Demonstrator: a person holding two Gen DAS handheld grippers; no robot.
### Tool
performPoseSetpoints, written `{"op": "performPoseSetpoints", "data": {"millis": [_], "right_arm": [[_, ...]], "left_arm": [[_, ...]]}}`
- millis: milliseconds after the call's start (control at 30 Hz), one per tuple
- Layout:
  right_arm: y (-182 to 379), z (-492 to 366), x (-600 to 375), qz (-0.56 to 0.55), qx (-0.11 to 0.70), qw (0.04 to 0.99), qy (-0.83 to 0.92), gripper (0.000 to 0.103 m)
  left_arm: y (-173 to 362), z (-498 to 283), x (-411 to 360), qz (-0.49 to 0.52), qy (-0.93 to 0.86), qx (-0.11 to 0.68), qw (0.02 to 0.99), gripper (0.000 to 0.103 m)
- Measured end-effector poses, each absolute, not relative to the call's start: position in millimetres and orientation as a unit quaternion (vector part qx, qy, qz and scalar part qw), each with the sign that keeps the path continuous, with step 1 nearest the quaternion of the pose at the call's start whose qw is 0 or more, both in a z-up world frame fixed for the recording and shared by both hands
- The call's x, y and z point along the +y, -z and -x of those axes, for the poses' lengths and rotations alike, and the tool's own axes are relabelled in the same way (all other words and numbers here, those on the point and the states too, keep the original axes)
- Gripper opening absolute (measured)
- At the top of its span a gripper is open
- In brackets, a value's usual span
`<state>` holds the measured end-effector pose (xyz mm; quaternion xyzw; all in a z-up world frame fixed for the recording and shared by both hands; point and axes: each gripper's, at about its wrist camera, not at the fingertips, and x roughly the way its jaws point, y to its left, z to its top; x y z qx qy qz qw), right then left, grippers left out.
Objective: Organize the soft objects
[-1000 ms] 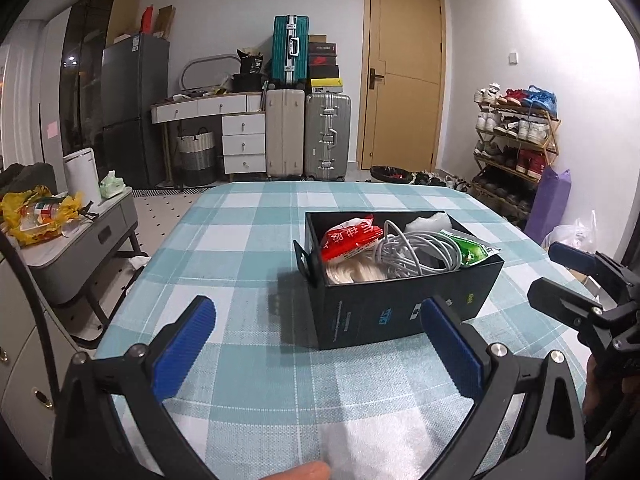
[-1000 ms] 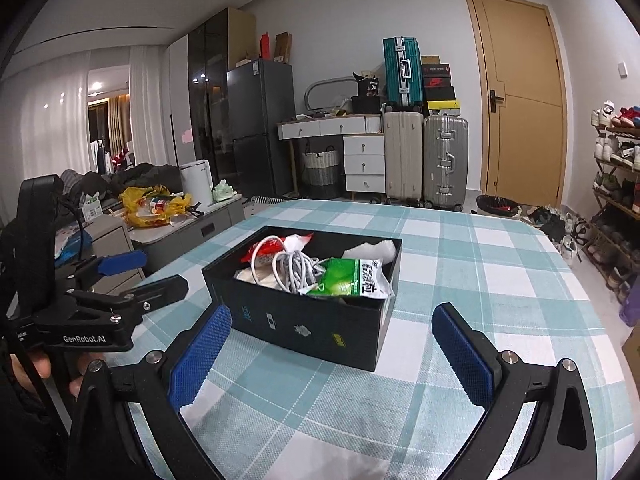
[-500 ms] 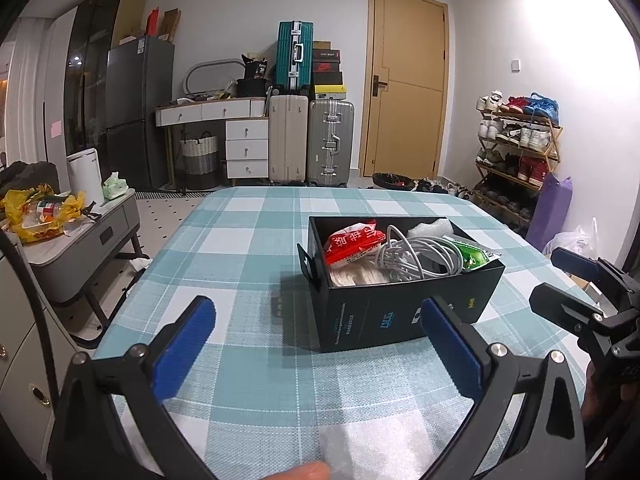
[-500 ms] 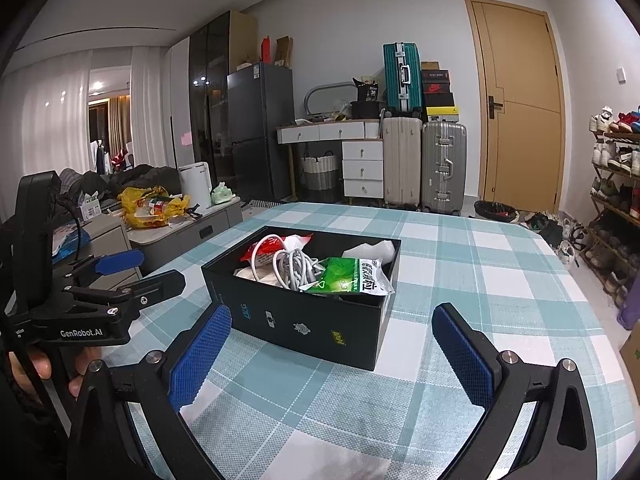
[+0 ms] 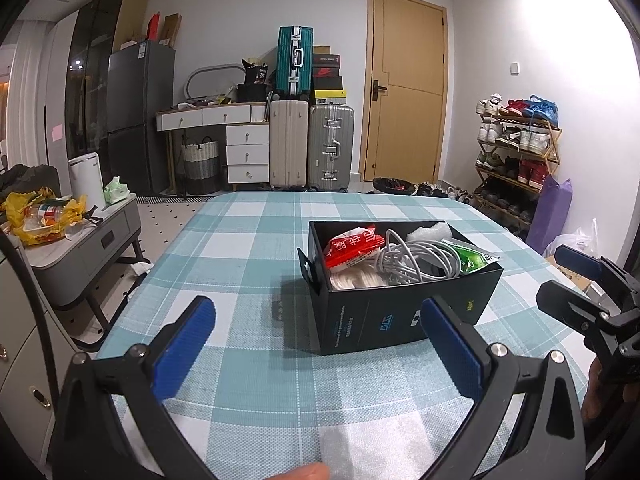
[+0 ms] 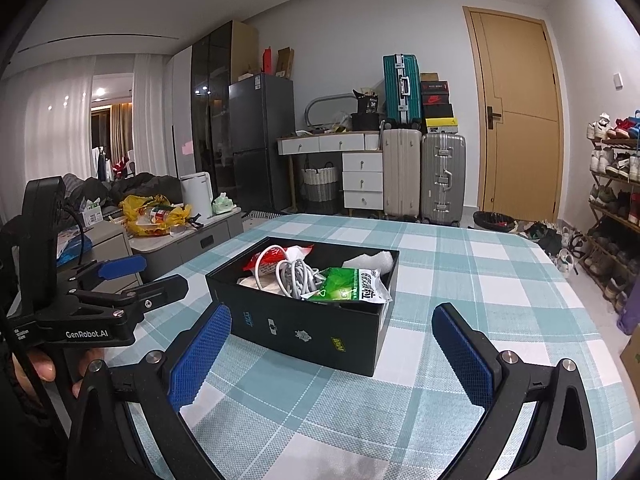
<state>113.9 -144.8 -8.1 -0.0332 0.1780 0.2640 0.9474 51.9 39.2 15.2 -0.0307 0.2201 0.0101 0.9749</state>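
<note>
I've got both grippers up over the near edge of the table, neither touching anything. Left gripper has jaws wide, blue pads spread well apart, nothing between them but checked cloth. Right gripper same, jaws wide and empty. In the left view I see the right gripper side-on at the right edge, also spread; in the right view the left gripper shows at the left edge with a hand behind it.

Black box sits on the table ahead of both grippers, open top, apart from them. In the left view it is right of centre, partly behind my right pad. In the right view it is between the two pads and farther off.

Inside the box: red packet at the far-left side, white cable coiled in the middle, green packet toward the right, its edge lying over the rim, white foam at the back corner. Something pale lies under the cable, can't tell what. Cable touches both packets.

Fingertip shows at the bottom edge of the left view
</note>
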Motion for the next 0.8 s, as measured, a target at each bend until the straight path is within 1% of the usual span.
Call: {"op": "performPoseSetpoints", "data": {"millis": [800], "right_arm": [[8.3, -111.3, -145.0, 0.036, 0.173, 0.948, -0.264, 0.102]], "left_arm": [[-17.6, -51.5, 39.0, 0.033, -0.010, 0.220, 0.975, 0.103]]}}
